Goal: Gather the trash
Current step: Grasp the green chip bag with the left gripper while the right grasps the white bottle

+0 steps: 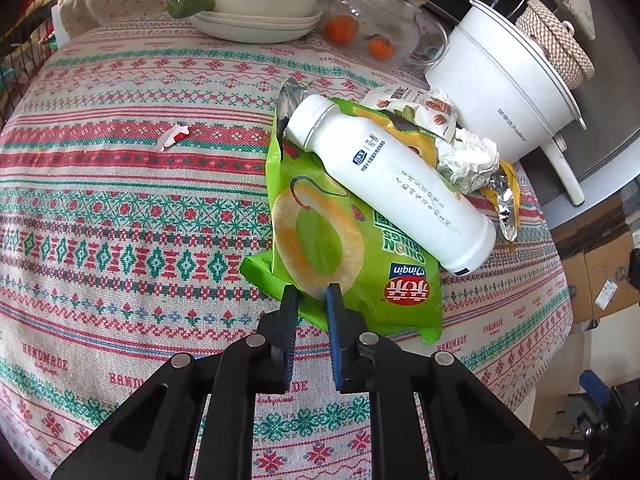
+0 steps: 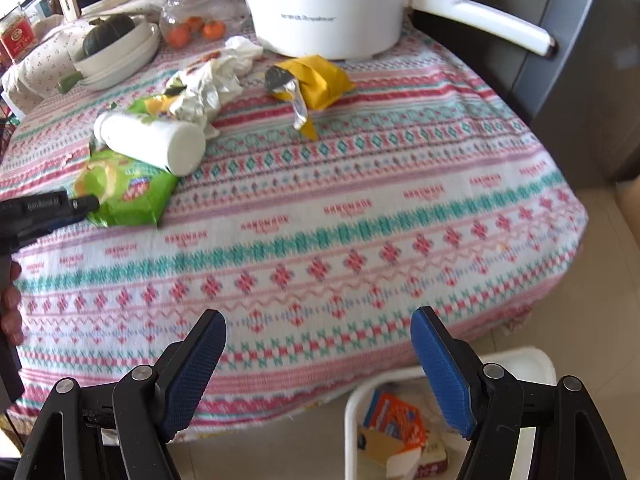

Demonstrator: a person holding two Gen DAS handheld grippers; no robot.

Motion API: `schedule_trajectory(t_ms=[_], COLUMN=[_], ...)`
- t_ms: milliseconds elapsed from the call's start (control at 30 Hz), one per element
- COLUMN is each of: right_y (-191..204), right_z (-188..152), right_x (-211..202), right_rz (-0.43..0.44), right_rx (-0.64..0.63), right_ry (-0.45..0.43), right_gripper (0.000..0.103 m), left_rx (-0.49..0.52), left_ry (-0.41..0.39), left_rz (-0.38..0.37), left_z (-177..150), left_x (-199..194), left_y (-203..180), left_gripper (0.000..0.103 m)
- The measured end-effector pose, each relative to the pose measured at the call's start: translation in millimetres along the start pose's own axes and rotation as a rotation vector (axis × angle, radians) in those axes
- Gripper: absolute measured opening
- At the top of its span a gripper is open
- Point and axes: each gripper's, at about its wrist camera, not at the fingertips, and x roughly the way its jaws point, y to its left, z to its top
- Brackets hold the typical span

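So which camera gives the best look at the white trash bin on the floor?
The right wrist view: the white trash bin sits below the table edge, with wrappers visible inside. The left wrist view does not show it at all.

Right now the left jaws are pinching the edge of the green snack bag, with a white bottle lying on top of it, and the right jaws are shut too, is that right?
Nearly. The left gripper does pinch the green snack bag, with the white bottle lying across it. But the right gripper is not shut: the right wrist view shows its jaws spread wide with nothing between them, above the table's edge and a white bin.
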Motion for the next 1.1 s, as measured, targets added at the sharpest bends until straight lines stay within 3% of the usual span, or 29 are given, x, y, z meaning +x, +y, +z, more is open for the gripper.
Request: schedule_trajectory(t_ms=[133, 367, 467, 533, 600, 667, 700, 833, 967, 1100], right_y=[14.9, 47.0, 66.3, 76.9, 87.1, 94.4, 98.0, 106.7, 112.9, 116.5], right_z=[16.9, 40.9, 48.7, 54.3, 60.4, 65.4, 68.2, 77.1, 81.3, 76.9], right_x=[13.3, 35.0, 47.5, 56.0, 64.4, 73.1, 79.0, 101.6, 120.0, 126.7], right_rz=[0.039, 0.141, 0.187, 0.202, 0.209, 0.215, 0.216, 0.206, 0.251, 0.303], right_rx=[-0.043, -0.134, -0.172, -0.185, -0.213, -0.239, -0.251, -0.303, -0.336, -0.362], right_ry=[-0.014, -0.055, -0.055, -0.058, -0.077, -0.09, -0.092, -0.101, -0.099, -0.115], right_gripper=[0.08, 0.08, 0.08, 0.08, 0.08, 0.08, 0.08, 0.08, 0.079, 0.065], left_rx=[0.018, 0.153, 0.138, 0.125, 0.104, 0.073, 0.057, 0.008, -0.035, -0.08], left_ry=[-0.017, -0.076, -0.062, -0.04, -0.01, 0.007, 0.004, 0.017, 0.046, 0.074], left_rz=[-0.021, -0.016, -0.104, -0.09, -0.077, -0.061, -0.058, -0.081, -0.09, -0.106], left_z=[-0.9, -16.1, -19.4, -19.4, -18.9, -18.7, -18.8, -13.7, -10.8, -9.0], left_x=[-25.7, -83.6, -92.4, -90.5, -85.5, -80.4, -78.8, -72.0, -58.5, -44.2], left_y=[3.8, 4.9, 18.3, 24.7, 31.0, 37.8, 40.9, 51.3, 57.9, 61.9], left_gripper=[0.0, 0.0, 0.0, 0.002, 0.013, 0.055, 0.061, 0.062, 0.062, 0.062])
